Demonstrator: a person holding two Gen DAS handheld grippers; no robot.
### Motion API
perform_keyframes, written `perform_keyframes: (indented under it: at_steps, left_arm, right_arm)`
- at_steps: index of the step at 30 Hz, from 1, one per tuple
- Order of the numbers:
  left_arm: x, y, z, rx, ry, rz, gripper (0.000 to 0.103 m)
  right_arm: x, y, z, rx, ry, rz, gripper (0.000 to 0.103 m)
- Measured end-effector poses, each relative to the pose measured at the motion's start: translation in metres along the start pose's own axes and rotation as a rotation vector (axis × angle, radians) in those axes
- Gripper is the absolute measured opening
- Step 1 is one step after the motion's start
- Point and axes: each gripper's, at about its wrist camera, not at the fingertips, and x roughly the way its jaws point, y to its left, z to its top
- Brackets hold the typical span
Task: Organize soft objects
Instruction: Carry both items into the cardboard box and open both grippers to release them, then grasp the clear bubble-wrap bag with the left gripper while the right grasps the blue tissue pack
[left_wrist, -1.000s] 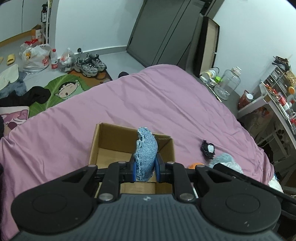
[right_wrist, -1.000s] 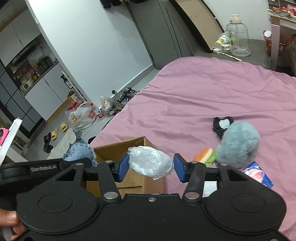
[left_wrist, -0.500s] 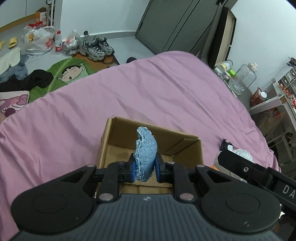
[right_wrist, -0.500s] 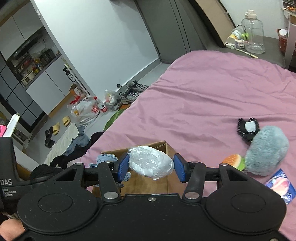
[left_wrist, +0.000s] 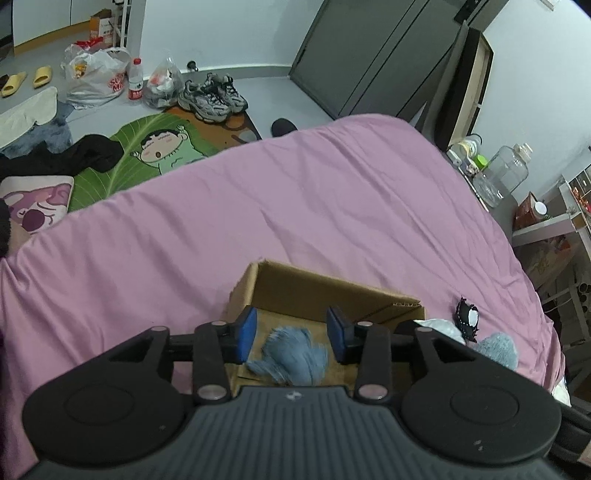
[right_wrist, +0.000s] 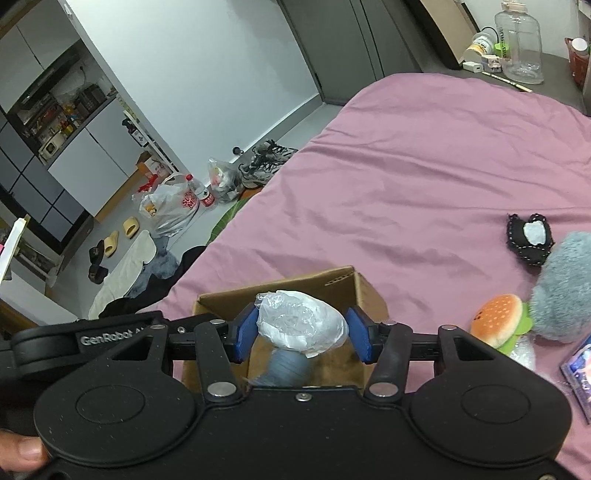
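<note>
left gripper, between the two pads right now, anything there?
Nothing gripped. In the left wrist view, the left gripper is open above the box; the blue cloth lies loose inside.

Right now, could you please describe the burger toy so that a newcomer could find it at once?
On the pink bed, look right of the cardboard box. The burger toy lies against the grey fluffy plush; only it has an orange bun and a green frill.

A lived-in bedroom in a home: a bed under a pink sheet (left_wrist: 295, 206), sneakers (left_wrist: 212, 96) and yellow slippers (left_wrist: 26, 79) on the floor, a cartoon floor mat (left_wrist: 155, 147), dark wardrobe doors (left_wrist: 369, 55), kitchen cabinets (right_wrist: 55, 122) beyond.
</note>
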Motion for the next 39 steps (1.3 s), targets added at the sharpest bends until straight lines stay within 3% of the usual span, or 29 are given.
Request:
perform_keyframes:
  at_steps: [4, 15, 24, 39]
  left_arm:
    - [-0.008, -0.001, -0.001, -0.004, -0.01, 0.015, 0.047]
    - [-0.039, -0.02, -0.014, 0.02, -0.053, 0.047, 0.078]
    - [-0.06, -0.057, -0.034, 0.076, -0.068, 0.045, 0.081]
    - [-0.076, -0.117, -0.066, 0.141, -0.077, 0.018, 0.083]
  right_arm:
    - [-0.001, 0.002, -0.002, -0.004, 0.002, 0.019, 0.058]
    - [-0.05, -0.018, 0.0, 0.055, -0.058, 0.007, 0.074]
    - [-0.107, -0.047, 0.001, 0.065, -0.114, -0.034, 0.083]
    - [-0.165, -0.11, 0.002, 0.083, -0.143, -0.118, 0.084]
